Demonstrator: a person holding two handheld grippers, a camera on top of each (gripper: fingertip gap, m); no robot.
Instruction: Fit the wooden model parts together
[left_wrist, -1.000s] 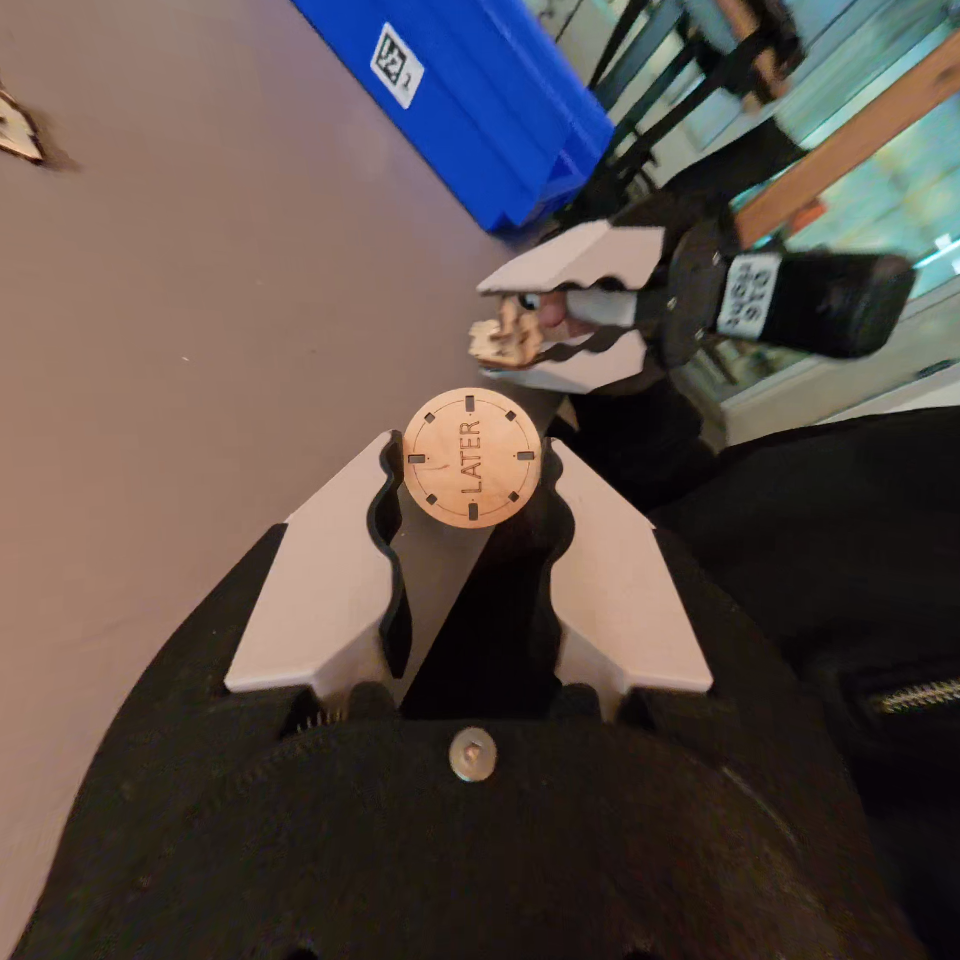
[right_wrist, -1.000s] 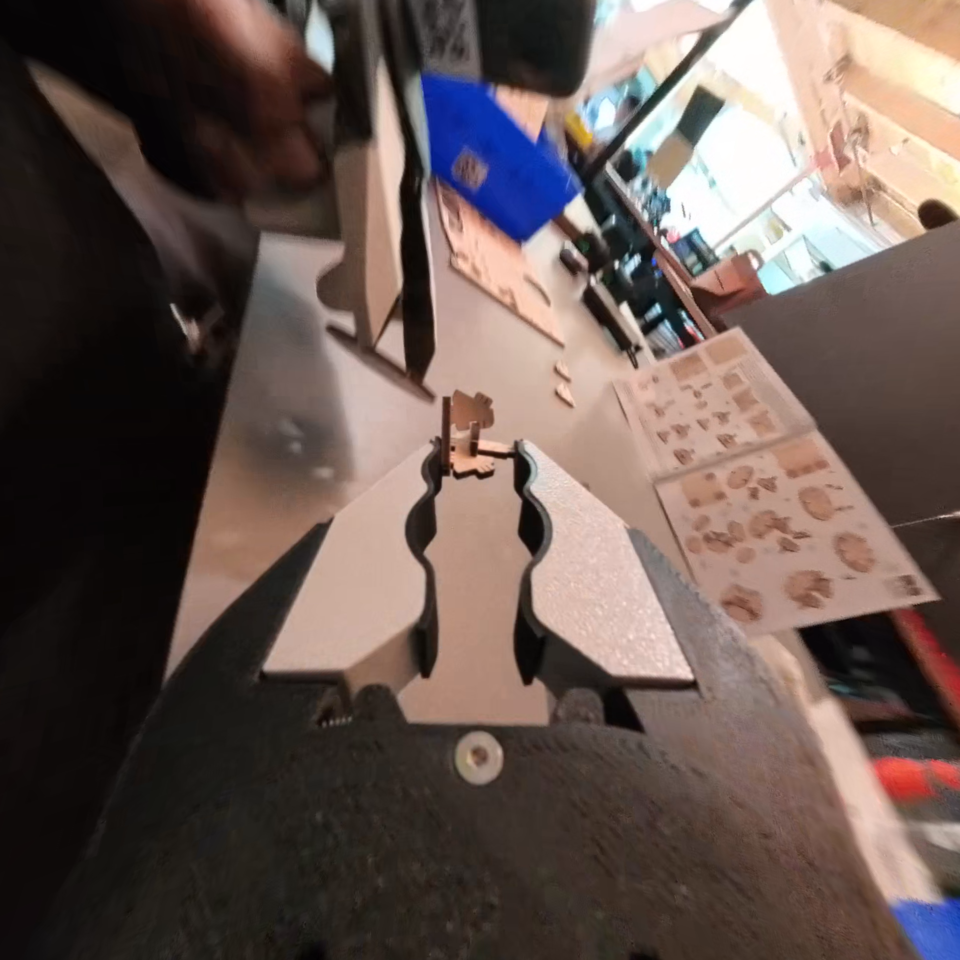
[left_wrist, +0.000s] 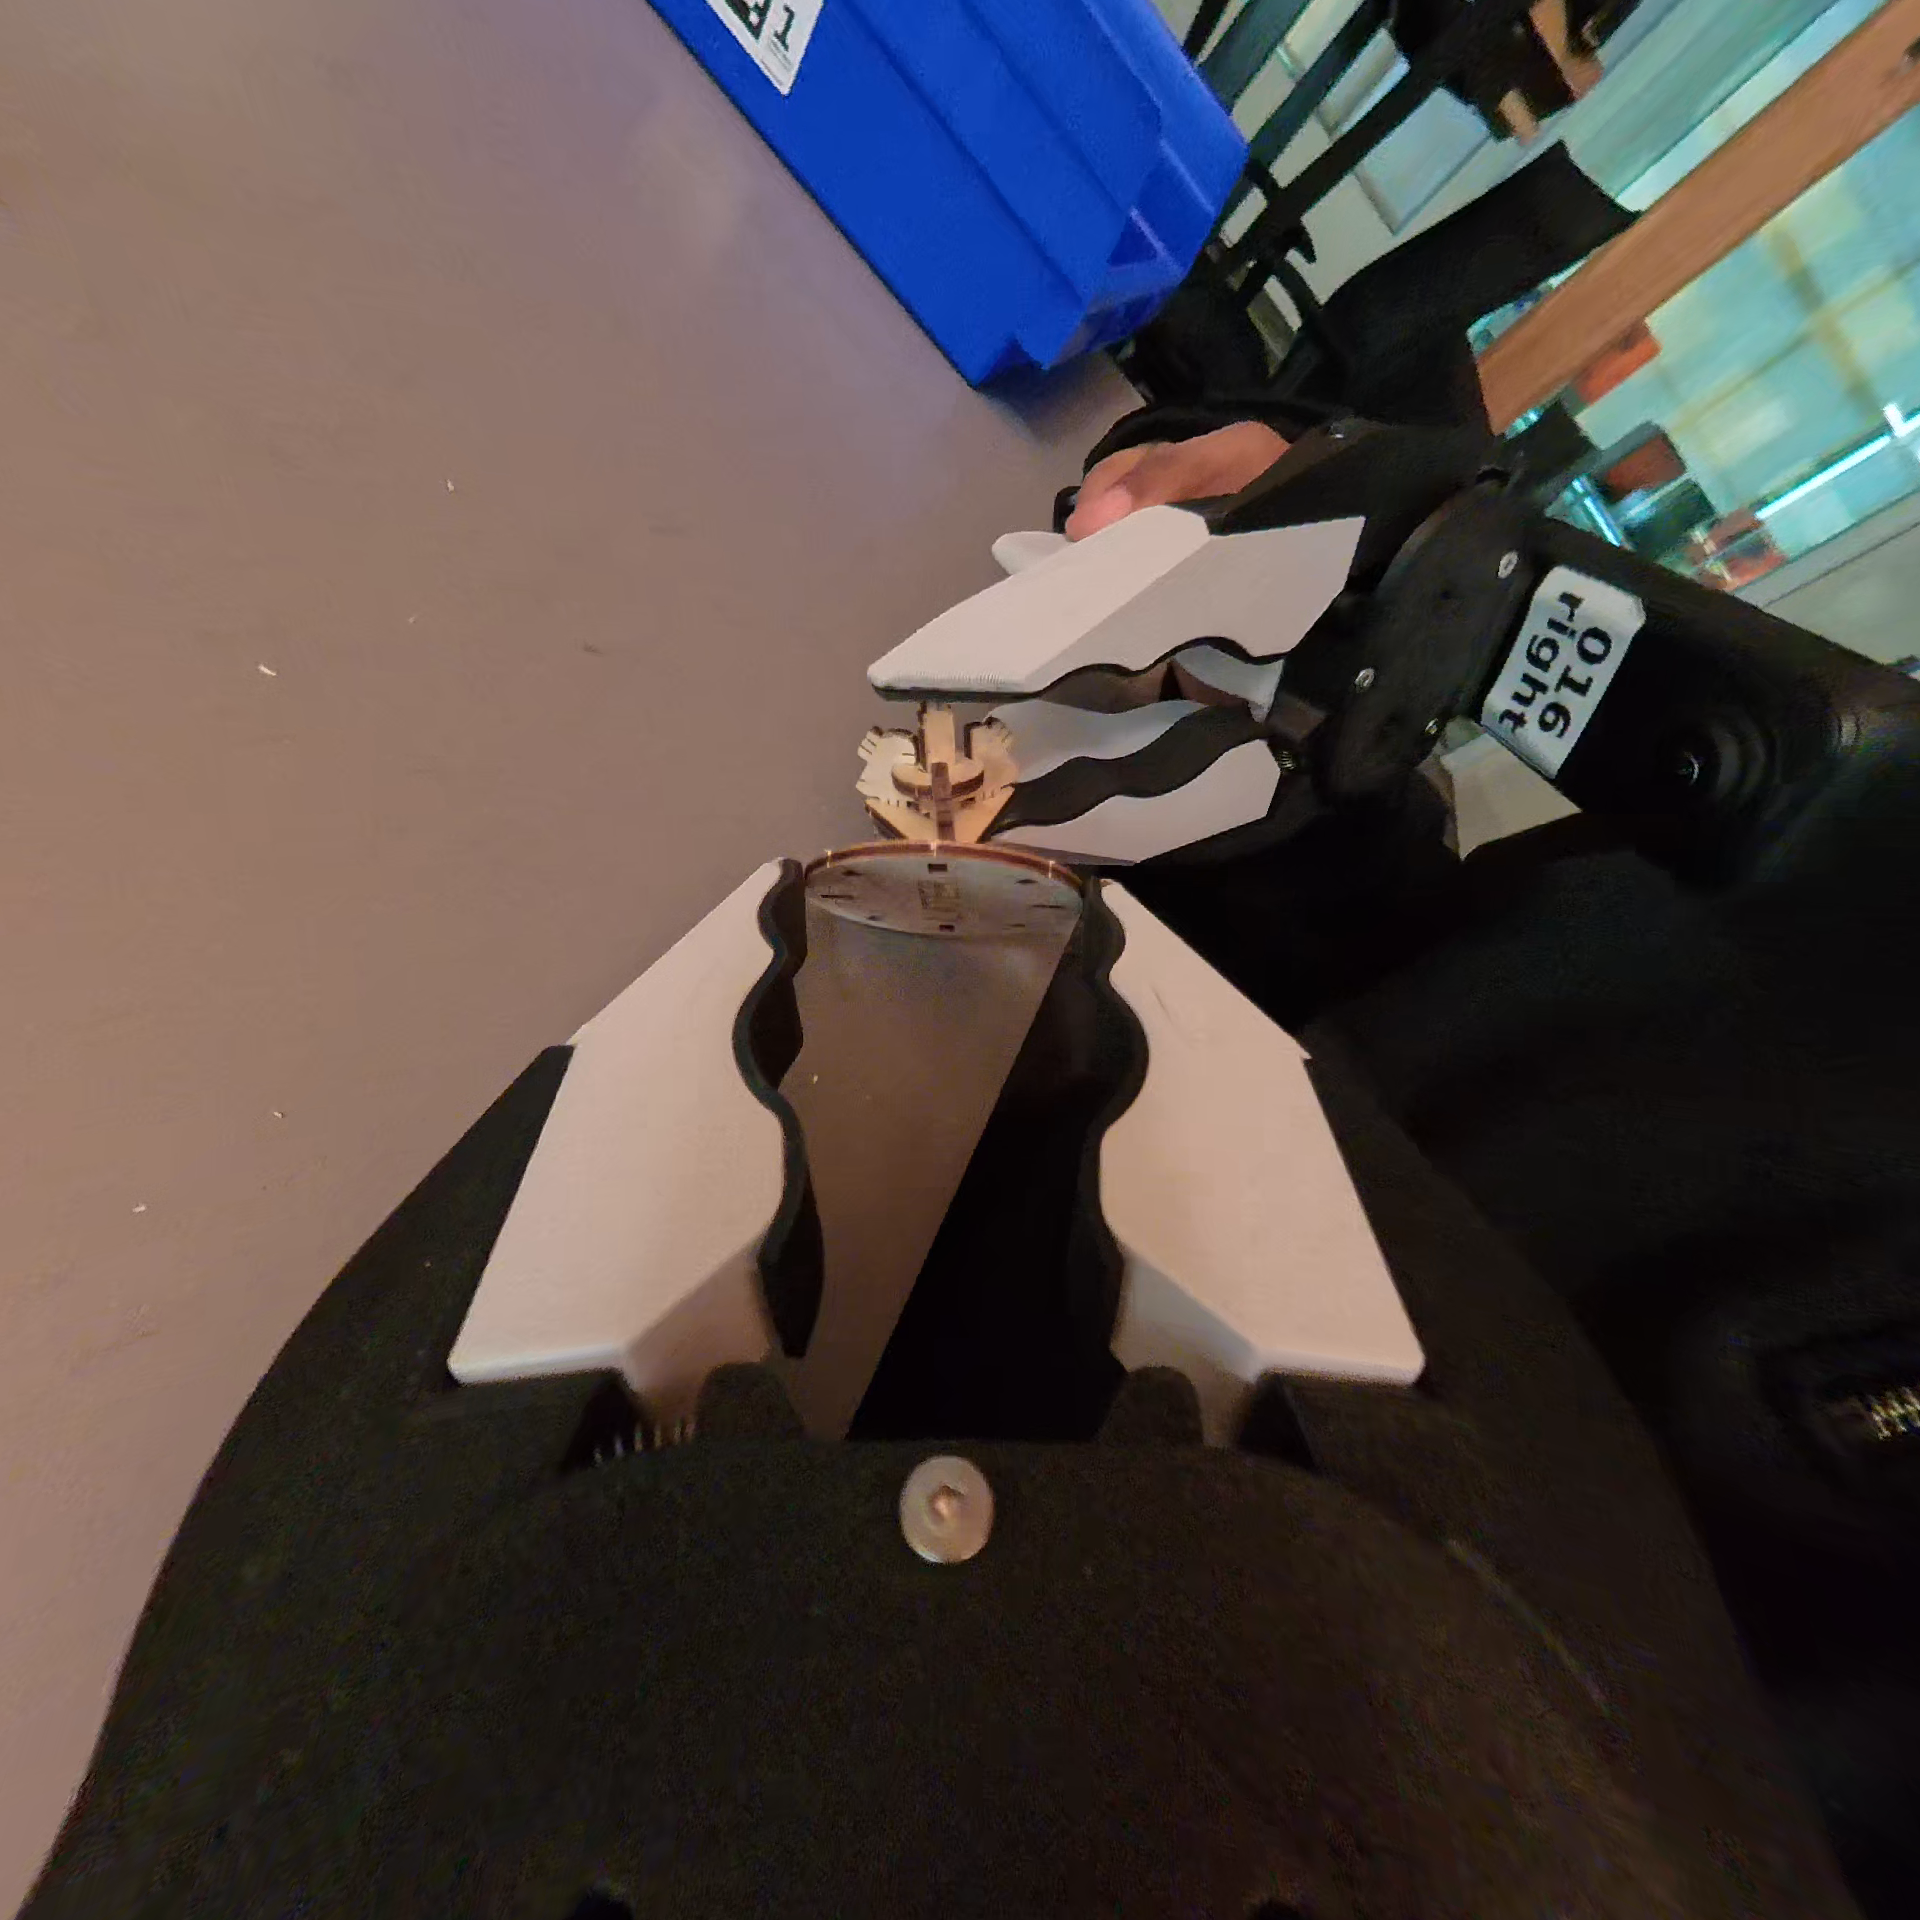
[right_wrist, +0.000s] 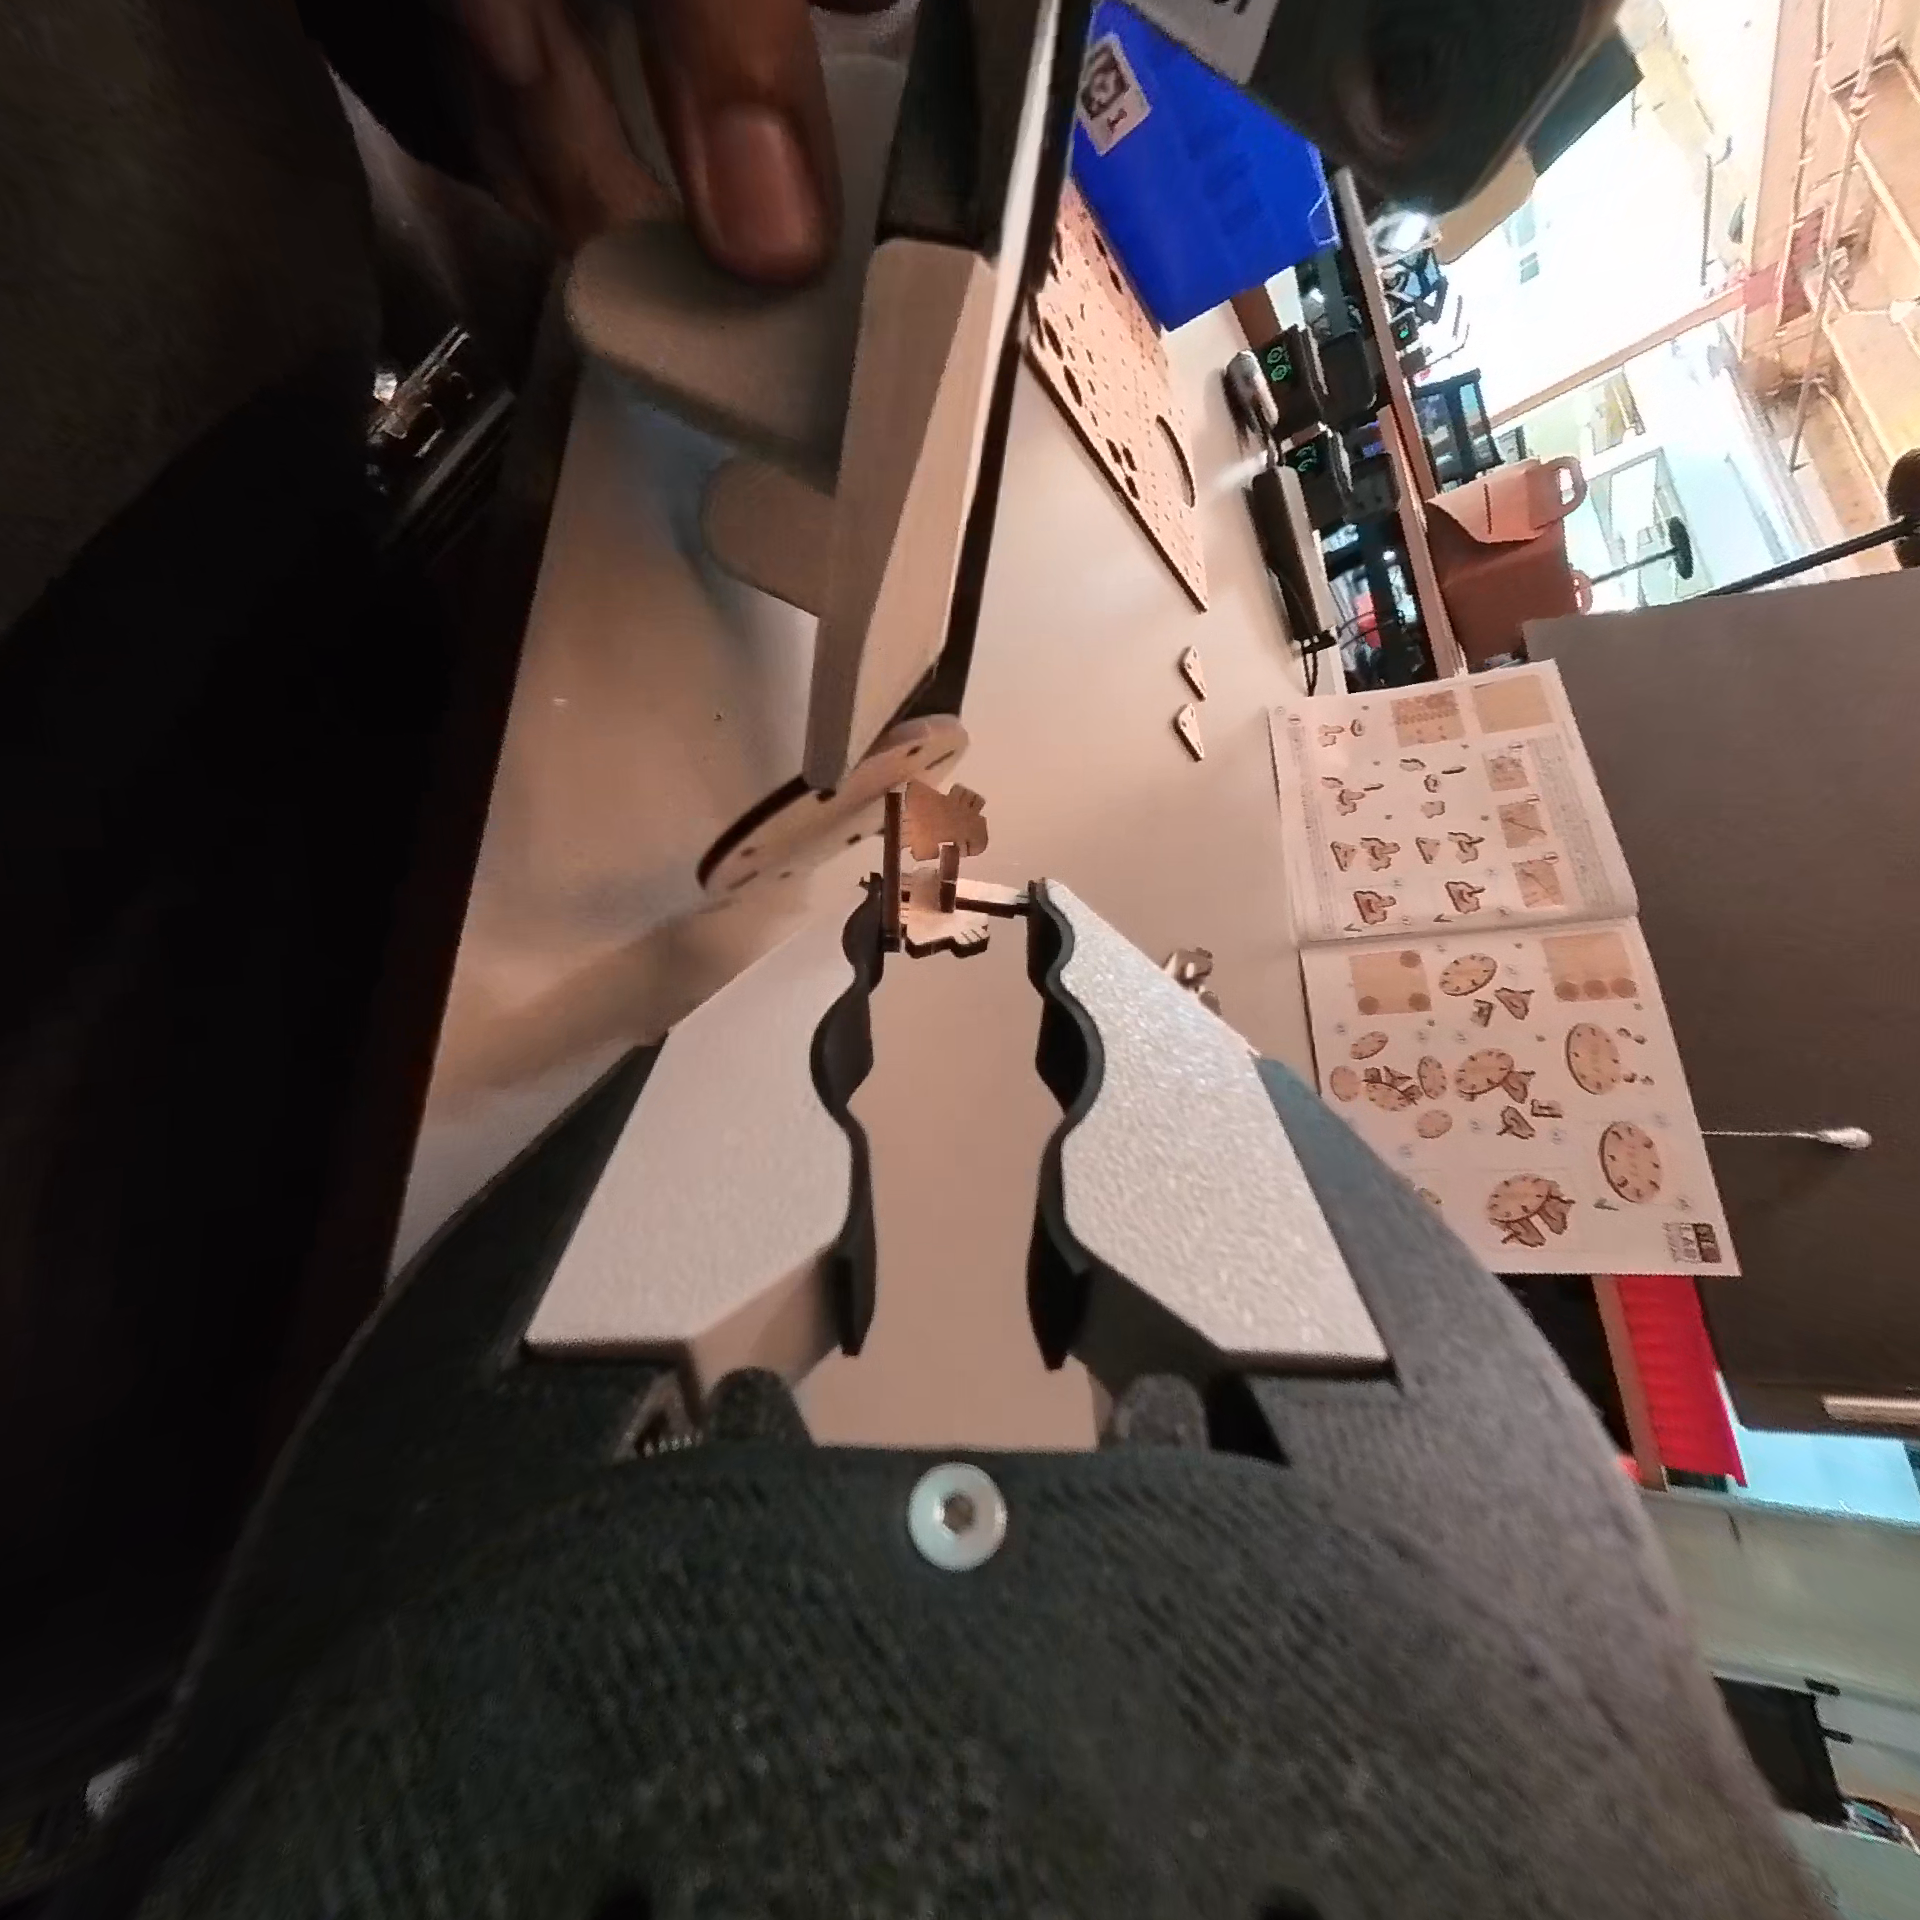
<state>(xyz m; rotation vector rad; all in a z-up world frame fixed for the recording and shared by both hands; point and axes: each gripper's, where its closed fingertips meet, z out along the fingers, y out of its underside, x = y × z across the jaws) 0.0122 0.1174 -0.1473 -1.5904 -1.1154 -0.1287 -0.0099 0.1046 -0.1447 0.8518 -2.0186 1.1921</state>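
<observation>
Both grippers (left_wrist: 940, 883) (right_wrist: 956, 904) have white fingers, wavy black pads, black textured bodies and a silver screw; dark sleeve (left_wrist: 1382, 322), possibly a jacket.

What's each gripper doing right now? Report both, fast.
Left gripper: jaws closed on the round wooden disc.
Right gripper: jaws closed on the small wooden assembly.

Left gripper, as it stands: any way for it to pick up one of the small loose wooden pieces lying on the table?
Probably not now. The left gripper already clamps the round wooden disc between both pads, so its jaws are full. The small loose wooden pieces lie on the grey table beyond it, unobstructed.
</observation>
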